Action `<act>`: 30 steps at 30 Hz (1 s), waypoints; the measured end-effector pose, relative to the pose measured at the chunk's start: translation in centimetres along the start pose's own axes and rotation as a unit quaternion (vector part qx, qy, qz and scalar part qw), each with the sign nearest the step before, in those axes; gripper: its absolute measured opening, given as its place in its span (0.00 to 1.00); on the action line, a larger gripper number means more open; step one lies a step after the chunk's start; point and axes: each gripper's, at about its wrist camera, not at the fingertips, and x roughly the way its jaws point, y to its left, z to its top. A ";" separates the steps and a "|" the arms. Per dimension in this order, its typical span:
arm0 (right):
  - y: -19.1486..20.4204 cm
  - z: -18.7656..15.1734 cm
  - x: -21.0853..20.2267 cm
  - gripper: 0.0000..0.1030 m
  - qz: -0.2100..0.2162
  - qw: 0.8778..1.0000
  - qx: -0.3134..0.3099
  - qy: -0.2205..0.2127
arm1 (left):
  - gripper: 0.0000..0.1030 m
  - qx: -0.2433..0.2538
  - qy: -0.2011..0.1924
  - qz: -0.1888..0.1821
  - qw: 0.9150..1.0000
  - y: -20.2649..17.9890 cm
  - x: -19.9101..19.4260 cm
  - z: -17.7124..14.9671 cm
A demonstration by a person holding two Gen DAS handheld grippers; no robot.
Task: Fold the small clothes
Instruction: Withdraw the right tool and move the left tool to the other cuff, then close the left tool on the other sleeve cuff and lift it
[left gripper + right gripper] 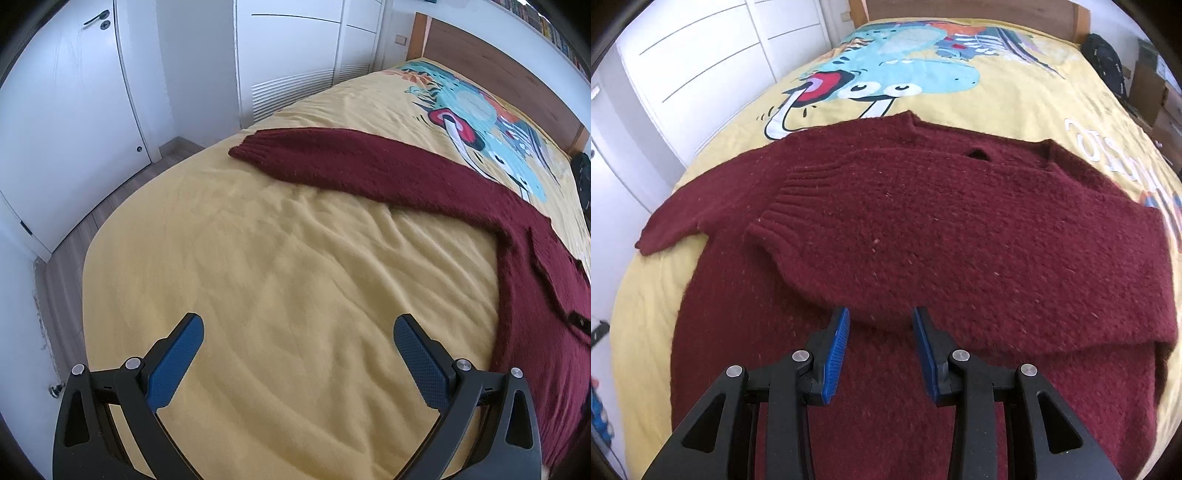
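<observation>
A dark red knitted sweater (923, 229) lies flat on the yellow bedspread (1015, 107). Its right sleeve is folded across the chest, cuff (772, 221) pointing left. The other sleeve (332, 162) stretches out flat over the cover toward the bed's far side. My right gripper (881, 321) hovers over the sweater's lower body, blue pads partly apart with nothing between them. My left gripper (297, 326) is wide open above bare yellow cover, left of the sweater's body (546, 314).
The bedspread carries a large cartoon print (886, 74) near the wooden headboard (498, 74). White wardrobe doors (288, 55) and a white door (74, 92) stand past the bed's far edge, with a strip of wooden floor (92, 229). A black bag (1108, 62) sits at the head end.
</observation>
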 end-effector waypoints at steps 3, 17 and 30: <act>-0.6 -0.8 -1.0 0.37 -0.004 1.000 0.001 -0.001 | 0.98 -0.005 0.000 -0.001 1.000 0.4 1.0 1.3; -2.8 -5.6 -4.2 0.37 -0.015 0.999 0.042 0.000 | 0.98 -0.029 0.000 -0.031 0.999 0.7 7.3 8.5; -4.5 -7.7 -6.8 0.37 -0.039 0.998 0.050 -0.003 | 0.78 -0.181 0.055 -0.137 0.972 4.9 14.8 13.2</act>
